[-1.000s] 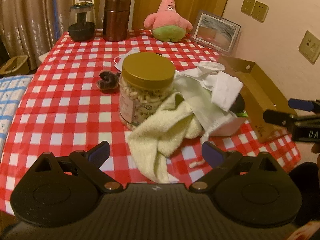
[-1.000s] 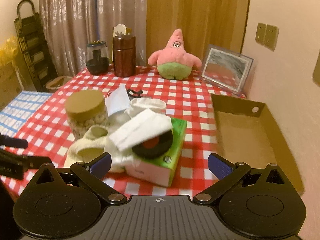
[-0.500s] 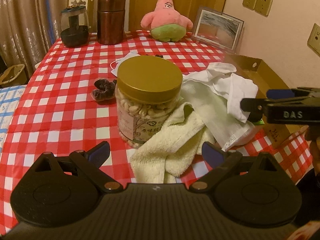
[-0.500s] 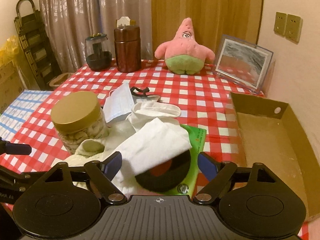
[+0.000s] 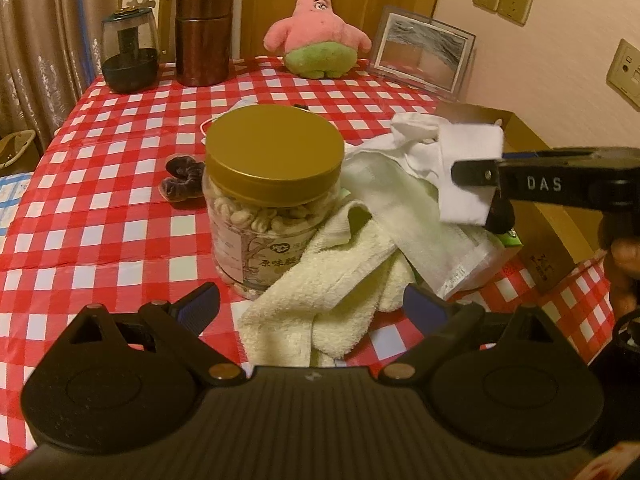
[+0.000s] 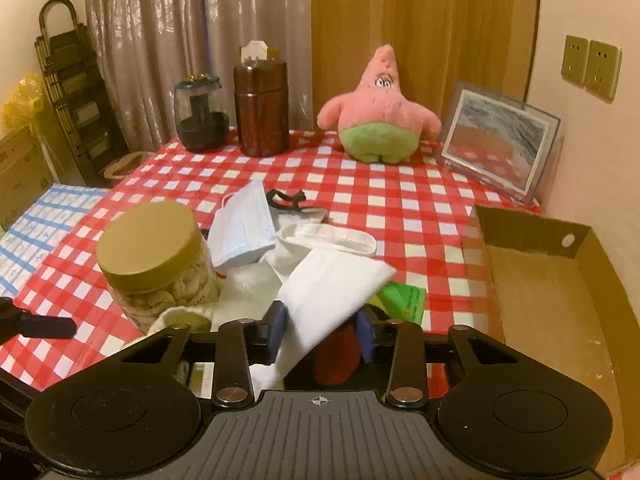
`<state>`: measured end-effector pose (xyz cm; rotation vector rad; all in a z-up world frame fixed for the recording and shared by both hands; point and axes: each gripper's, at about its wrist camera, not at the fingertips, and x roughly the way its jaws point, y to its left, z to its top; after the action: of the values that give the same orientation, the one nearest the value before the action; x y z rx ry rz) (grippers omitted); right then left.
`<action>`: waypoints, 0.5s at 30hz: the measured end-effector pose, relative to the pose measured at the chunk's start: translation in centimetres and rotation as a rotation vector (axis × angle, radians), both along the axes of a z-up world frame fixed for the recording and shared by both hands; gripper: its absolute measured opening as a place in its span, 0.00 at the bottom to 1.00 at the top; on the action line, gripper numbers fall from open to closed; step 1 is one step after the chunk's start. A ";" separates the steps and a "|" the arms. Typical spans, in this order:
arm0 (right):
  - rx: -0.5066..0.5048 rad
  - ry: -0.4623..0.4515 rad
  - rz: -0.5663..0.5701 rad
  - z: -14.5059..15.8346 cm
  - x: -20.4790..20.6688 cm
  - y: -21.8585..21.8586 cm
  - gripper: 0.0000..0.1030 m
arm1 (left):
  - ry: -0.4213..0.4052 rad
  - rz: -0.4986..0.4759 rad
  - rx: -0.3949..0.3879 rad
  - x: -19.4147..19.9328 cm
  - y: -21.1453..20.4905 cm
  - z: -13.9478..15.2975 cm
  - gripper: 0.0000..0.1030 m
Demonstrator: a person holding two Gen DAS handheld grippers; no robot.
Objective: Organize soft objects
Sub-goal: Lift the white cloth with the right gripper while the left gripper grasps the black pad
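Note:
A pile of soft things lies mid-table: a pale yellow towel (image 5: 332,292), a white towel (image 5: 404,216), a folded white cloth (image 6: 332,292) and a blue face mask (image 6: 244,232). My right gripper (image 6: 320,332) is low over the pile and its jaws are closing. The white cloth's near end sits between them against the left pad, with a gap at the right pad. A black and red disc (image 6: 336,356) shows under it. My left gripper (image 5: 312,312) stands open just over the yellow towel's near end, gripping nothing. A pink star plush (image 6: 380,116) stands at the back.
A gold-lidded jar of nuts (image 5: 272,200) stands against the towels. An open cardboard box (image 6: 552,288) sits at the right edge, a green tissue box (image 6: 404,300) under the cloths. A dark scrunchie (image 5: 182,178), two canisters (image 6: 262,108) and a picture frame (image 6: 500,144) are farther off.
Both grippers came forward and lower toward the pile. The right gripper's jaws went from wide apart to narrow around the white cloth's near end. The left gripper stayed open.

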<state>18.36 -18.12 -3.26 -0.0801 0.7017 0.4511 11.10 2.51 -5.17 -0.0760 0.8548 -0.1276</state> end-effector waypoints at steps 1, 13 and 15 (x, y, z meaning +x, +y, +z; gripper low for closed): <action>-0.001 -0.002 0.005 0.1 0.0 0.0 0.34 | -0.001 -0.005 -0.002 0.0 -0.1 0.0 0.95; 0.018 -0.061 0.031 2.5 -0.7 -1.1 0.20 | -0.036 -0.057 -0.029 -0.2 -1.9 1.2 0.93; 0.016 -0.086 0.044 3.2 -1.0 -1.1 0.20 | -0.048 -0.064 -0.033 -0.2 -2.2 1.5 0.93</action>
<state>17.38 -19.27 -0.05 -0.0997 0.6131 0.4924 10.88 0.33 -3.63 -0.0759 0.8078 -0.2028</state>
